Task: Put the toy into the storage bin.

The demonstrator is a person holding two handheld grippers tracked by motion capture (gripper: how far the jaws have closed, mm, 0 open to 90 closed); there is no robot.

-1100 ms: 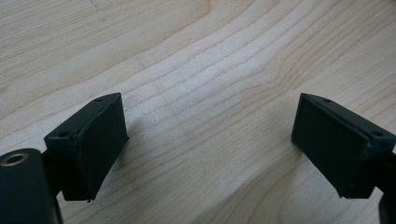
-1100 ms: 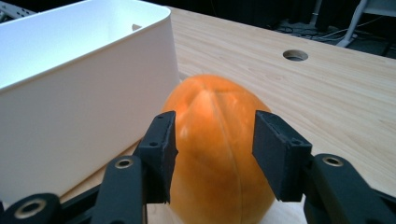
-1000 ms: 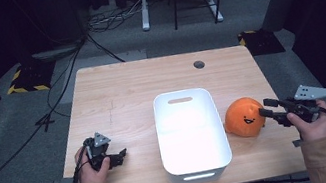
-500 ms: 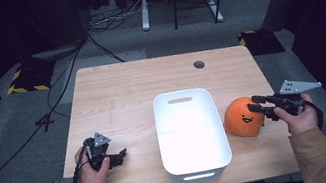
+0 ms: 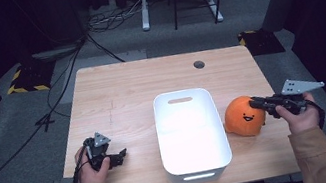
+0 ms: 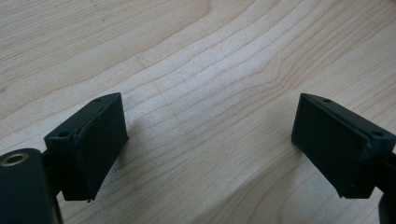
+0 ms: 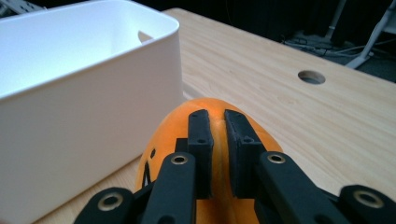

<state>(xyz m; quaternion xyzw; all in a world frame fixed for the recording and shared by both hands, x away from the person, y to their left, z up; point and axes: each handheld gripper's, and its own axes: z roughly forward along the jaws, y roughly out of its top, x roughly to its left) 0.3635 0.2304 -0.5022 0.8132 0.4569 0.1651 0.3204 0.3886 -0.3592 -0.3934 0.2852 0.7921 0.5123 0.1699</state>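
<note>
Gripping the orange plush toy [image 5: 242, 117] on the table [image 5: 125, 93], just right of the white bin [image 5: 197, 166], the right gripper [image 7: 218, 122] pinches a fold of fabric between nearly closed jaws. The left gripper [image 5: 120, 155] rests apart, jaws spread wide over bare wood. Judged next: lift the toy clear of the rim and carry it over the bin.

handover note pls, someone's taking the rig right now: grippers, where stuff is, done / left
Right gripper: jaws nearly shut, pinching a fold on top of the orange plush toy.
Left gripper: open, nothing held, resting on the table left of the white bin.
Toy sits on the table, right of the bin.
Done: toy gripped.
Left: probably lift it into the bin and release.
</note>
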